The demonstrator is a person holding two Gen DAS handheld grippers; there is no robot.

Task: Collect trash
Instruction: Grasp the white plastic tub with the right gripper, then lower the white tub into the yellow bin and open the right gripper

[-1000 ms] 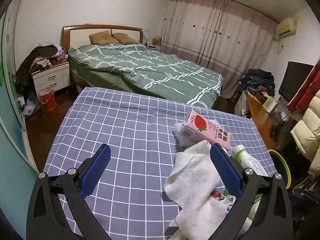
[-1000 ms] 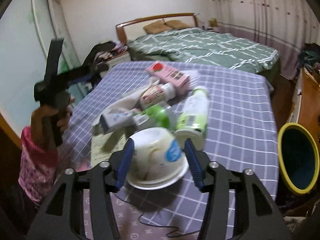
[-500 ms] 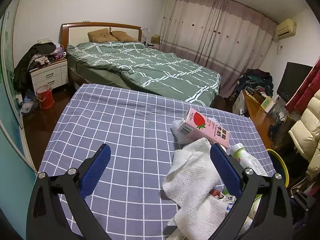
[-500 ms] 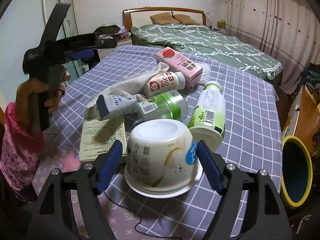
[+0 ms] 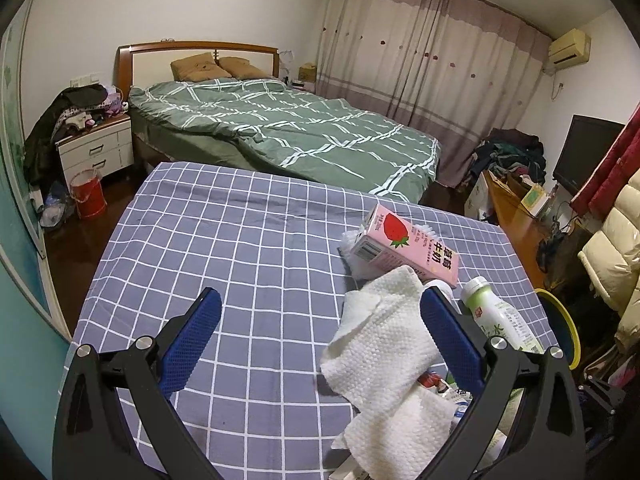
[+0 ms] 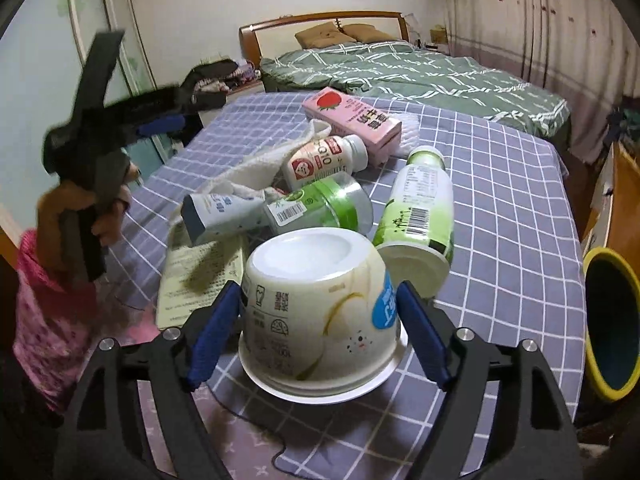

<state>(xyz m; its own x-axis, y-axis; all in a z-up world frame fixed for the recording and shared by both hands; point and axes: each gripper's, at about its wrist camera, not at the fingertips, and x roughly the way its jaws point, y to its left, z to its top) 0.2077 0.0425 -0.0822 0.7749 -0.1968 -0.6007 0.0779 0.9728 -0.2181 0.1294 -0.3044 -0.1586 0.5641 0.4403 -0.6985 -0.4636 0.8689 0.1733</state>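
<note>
An upturned white noodle bowl point(image 6: 320, 304) stands on the checked table cloth point(image 6: 500, 240), near its front edge. My right gripper point(image 6: 318, 288) straddles the bowl. Its jaws are opening, and both blue pads stand just off the bowl's sides. Behind the bowl lie a green-label bottle point(image 6: 420, 208), a clear green jar point(image 6: 324, 208), a grey tube point(image 6: 224, 216), a red-label bottle point(image 6: 320, 160) and a pink strawberry milk carton point(image 6: 352, 120). My left gripper point(image 5: 320, 296) hovers open above the cloth, with a white towel point(image 5: 384, 340) under its right finger.
A yellow-rimmed bin point(image 6: 612, 320) stands on the floor off the table's right edge. A printed leaflet point(image 6: 200, 280) lies left of the bowl. A person's hand point(image 6: 80, 208) holds the other gripper at the left. A green bed point(image 5: 280, 132) lies beyond the table.
My right gripper's jaws have spread wider around the bowl, and it has dropped a little closer to it. The left gripper has hardly shifted.
</note>
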